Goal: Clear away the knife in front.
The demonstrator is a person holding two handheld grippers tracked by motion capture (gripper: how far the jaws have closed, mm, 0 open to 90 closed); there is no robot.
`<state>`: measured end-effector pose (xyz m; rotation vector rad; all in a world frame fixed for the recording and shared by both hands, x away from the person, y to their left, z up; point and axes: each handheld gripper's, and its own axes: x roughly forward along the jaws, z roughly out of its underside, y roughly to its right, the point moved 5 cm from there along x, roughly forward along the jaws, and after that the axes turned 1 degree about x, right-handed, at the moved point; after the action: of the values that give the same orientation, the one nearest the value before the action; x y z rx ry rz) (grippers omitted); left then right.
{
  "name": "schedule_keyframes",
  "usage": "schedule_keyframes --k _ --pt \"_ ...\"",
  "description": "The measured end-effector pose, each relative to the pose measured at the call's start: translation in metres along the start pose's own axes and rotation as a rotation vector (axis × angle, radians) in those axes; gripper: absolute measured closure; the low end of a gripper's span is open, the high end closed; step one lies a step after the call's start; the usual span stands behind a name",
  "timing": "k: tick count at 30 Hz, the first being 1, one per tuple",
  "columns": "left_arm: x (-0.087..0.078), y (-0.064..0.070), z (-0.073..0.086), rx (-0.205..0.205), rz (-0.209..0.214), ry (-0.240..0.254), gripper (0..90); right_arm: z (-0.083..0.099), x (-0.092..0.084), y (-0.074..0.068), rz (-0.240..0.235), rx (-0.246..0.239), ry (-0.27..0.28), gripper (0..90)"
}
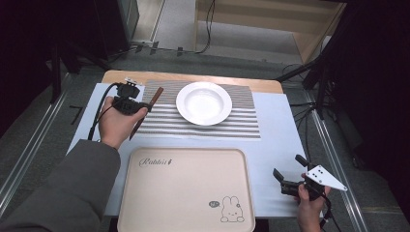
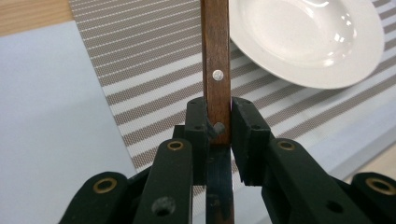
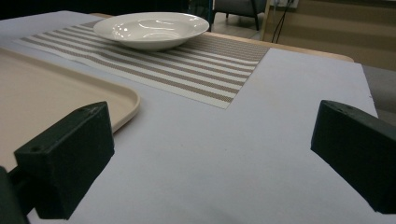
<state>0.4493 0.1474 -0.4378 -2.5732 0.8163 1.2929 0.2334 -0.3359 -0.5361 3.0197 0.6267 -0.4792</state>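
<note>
The left gripper (image 1: 143, 107) sits over the left end of the striped placemat (image 1: 241, 123), held in the person's left hand (image 1: 118, 123), its jaws pinched on a wooden-handled knife (image 1: 153, 99). In the left gripper view the brown handle (image 2: 215, 70) runs straight up from between the two jaws, a silver rivet showing just above them, while the dark blade (image 2: 219, 186) passes back below the jaws toward the hand. Ahead of that gripper and to its right lies the white deep plate (image 1: 203, 103), resting on the placemat and close beside the handle's far end without touching it. Nearer the person than the placemat lies a beige tray (image 1: 186, 191), bare apart from a printed word and a small rabbit drawing at one corner. To the right of the tray, the right gripper (image 1: 287, 171) hovers low over the pale blue table cover (image 1: 278, 145), held in the right hand (image 1: 309, 208). Its jaws are spread wide with nothing between them; in the right gripper view the tray's corner (image 3: 126, 100) lies just ahead of its left jaw, and the plate (image 3: 152, 29) stands well beyond on the placemat (image 3: 196, 65).
</note>
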Motion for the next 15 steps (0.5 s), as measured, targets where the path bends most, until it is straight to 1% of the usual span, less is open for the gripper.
schedule_keyframes --k 3,8,12,14,15 --pt "-0.005 0.007 0.008 0.016 0.012 0.004 76.6 0.0 0.0 0.0 0.001 0.0 0.0 0.0" --pt "-0.009 0.018 0.022 0.042 0.016 0.002 76.6 0.0 0.0 0.0 0.001 -0.002 -0.001 0.0" --pt "-0.013 0.026 0.03 0.043 0.036 0.009 76.6 0.0 0.0 0.0 0.001 -0.001 0.0 0.0" --pt "-0.015 0.031 0.034 0.037 0.051 0.02 76.6 0.0 0.0 0.0 0.001 -0.002 0.0 0.0" --pt "-0.016 0.032 0.036 0.044 0.051 0.018 76.6 0.0 0.0 0.0 0.001 -0.002 -0.001 0.0"
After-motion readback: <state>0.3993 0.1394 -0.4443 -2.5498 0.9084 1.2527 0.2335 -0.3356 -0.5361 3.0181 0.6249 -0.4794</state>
